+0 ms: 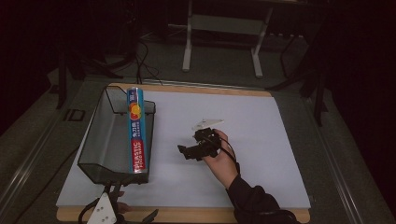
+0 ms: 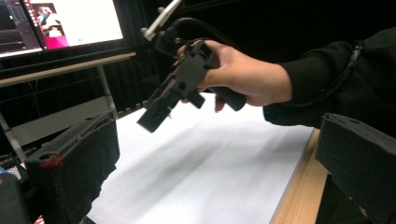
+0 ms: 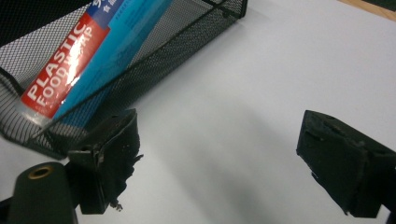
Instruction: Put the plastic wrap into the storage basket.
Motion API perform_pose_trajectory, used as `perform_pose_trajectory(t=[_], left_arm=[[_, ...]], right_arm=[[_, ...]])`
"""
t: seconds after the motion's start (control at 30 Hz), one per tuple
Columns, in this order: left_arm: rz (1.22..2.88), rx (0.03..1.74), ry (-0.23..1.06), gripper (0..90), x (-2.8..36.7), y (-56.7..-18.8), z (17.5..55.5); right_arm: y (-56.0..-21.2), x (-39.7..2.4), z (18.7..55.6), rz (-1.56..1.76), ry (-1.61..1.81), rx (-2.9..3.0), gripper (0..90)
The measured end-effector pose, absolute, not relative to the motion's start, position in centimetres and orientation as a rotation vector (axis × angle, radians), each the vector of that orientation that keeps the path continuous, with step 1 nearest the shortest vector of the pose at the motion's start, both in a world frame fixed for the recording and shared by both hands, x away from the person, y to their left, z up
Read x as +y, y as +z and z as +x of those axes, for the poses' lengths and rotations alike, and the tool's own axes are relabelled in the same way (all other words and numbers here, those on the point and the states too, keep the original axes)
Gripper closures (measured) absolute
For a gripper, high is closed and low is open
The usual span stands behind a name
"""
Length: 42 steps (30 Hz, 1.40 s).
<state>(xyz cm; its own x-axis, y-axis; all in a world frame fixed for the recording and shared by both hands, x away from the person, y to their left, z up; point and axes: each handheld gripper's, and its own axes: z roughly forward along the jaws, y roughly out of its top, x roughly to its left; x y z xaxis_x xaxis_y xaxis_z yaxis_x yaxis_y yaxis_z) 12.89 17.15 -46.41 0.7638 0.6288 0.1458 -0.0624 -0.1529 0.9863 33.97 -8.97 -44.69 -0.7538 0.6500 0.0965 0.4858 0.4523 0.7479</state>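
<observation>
A long blue box of plastic food wrap [image 1: 136, 130] with a red label lies lengthways in a black mesh basket [image 1: 93, 135], along its right wall, at the left of the white board. A hand holds my right gripper [image 1: 183, 150] open at the board's middle, pointing left toward the basket. In the right gripper view the jaws of my right gripper [image 3: 224, 163] stand wide apart over bare board, with the wrap box [image 3: 70, 70] and the basket [image 3: 187, 42] ahead at upper left. My left gripper [image 1: 132, 202] is open at the near left edge, by the basket's near corner.
The white board [image 1: 261, 140] lies on a wooden table top [image 1: 196, 215] whose edge shows at the front. The left gripper view shows the other hand with the right gripper [image 2: 173, 93] above the board, and a lit monitor [image 2: 70, 21] behind. White stand legs [image 1: 187, 51] are on the floor beyond.
</observation>
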Motion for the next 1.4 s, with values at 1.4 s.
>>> perform_pose_trajectory(t=[1.4], left_arm=[[1.643, 0.450, 0.639, 0.6, 16.8, -46.5, 12.9]], right_arm=[[-48.3, -18.2, 29.1, 1.113, 1.157, 2.471, 13.0]])
